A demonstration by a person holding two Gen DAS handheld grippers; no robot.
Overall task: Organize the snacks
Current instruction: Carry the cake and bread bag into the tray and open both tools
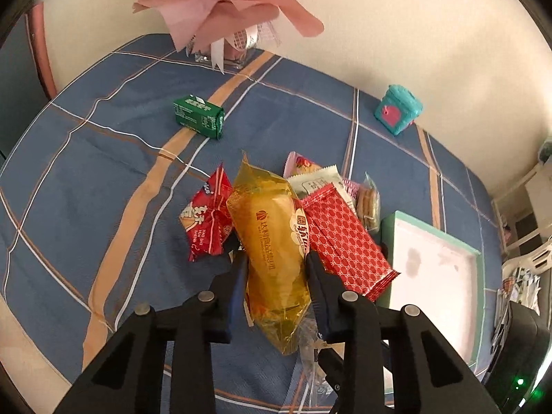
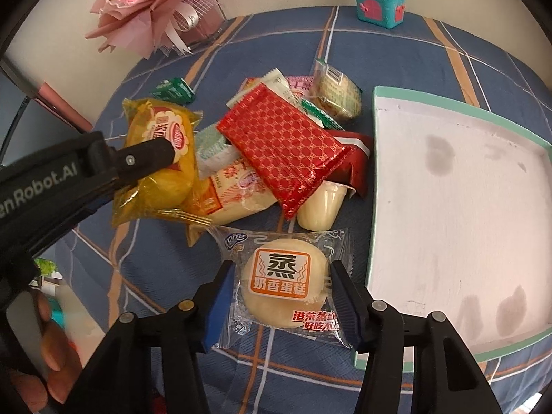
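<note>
My left gripper [image 1: 276, 258] is shut on a yellow-wrapped bread roll [image 1: 272, 241] and holds it above the snack pile; the roll also shows in the right wrist view [image 2: 162, 151]. My right gripper [image 2: 281, 276] is shut on a clear-wrapped round steamed cake [image 2: 286, 286] just left of the white tray [image 2: 459, 207]. The pile holds a red patterned packet [image 2: 286, 145], a pale jelly cup [image 2: 321, 207], a cracker pack [image 2: 336, 95] and a red candy bag [image 1: 207, 220]. The tray also shows in the left wrist view [image 1: 434, 276].
A green carton [image 1: 198, 115] lies apart on the blue checked tablecloth [image 1: 103, 172]. A pink paper bouquet [image 1: 227, 3] in a glass vase stands at the back. A teal toy box [image 1: 398, 108] sits near the wall. A black device [image 1: 517, 362] is at right.
</note>
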